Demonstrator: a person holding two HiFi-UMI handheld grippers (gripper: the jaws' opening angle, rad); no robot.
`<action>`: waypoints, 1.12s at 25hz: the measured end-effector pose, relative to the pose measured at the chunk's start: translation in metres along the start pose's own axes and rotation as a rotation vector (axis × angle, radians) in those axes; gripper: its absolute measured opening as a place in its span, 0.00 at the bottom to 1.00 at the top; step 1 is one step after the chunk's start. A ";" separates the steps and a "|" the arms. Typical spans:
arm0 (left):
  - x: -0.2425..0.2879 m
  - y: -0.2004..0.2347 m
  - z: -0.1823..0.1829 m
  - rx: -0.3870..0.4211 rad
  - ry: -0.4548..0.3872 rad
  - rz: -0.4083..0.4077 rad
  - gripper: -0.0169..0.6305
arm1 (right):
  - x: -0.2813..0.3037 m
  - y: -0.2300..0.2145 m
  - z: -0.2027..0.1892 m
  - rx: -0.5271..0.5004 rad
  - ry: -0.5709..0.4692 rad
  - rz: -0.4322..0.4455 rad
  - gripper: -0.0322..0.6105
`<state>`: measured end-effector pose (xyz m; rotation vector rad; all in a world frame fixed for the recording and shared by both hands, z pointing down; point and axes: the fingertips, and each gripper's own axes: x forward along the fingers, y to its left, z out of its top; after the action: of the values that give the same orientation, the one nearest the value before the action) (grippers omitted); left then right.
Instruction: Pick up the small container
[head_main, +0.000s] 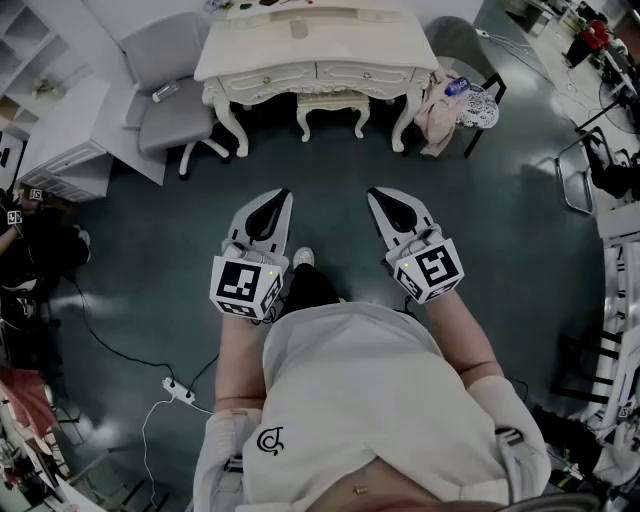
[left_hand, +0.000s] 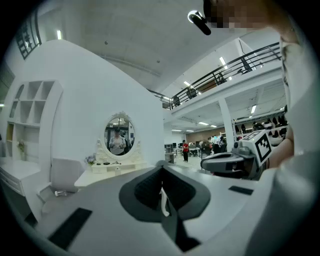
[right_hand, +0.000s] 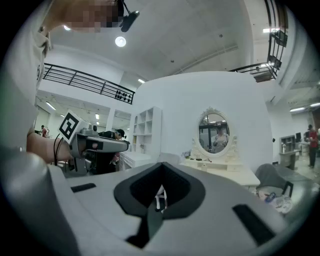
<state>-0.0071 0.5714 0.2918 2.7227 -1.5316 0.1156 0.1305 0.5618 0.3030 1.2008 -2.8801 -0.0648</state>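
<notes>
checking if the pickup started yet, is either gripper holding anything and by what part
Nothing is held. The left gripper and right gripper both have jaws together and empty, short of the dressing table.

The dressing table (head_main: 380, 40) is cut off above, its items too small to identify.

The right gripper (right_hand: 160, 170) fills the foreground, its grey jaws closed together with nothing between them. Beyond stands a white dressing table (right_hand: 227, 170) with an oval mirror (right_hand: 213, 132). A white shelf unit (right_hand: 146, 129) stands to its left, and the left gripper (right_hand: 120, 145) is at far left.
</notes>
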 end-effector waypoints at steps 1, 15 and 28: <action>0.000 0.001 0.000 -0.005 0.000 -0.006 0.05 | 0.000 0.001 -0.002 0.007 0.003 -0.003 0.06; 0.020 0.026 -0.005 -0.050 0.019 0.001 0.05 | 0.022 -0.011 -0.016 0.034 0.033 -0.061 0.06; 0.099 0.158 -0.018 -0.067 0.045 -0.023 0.05 | 0.171 -0.057 -0.030 0.030 0.084 -0.121 0.06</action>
<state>-0.0916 0.4063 0.3133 2.6666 -1.4642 0.1222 0.0511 0.3993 0.3310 1.3482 -2.7448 0.0265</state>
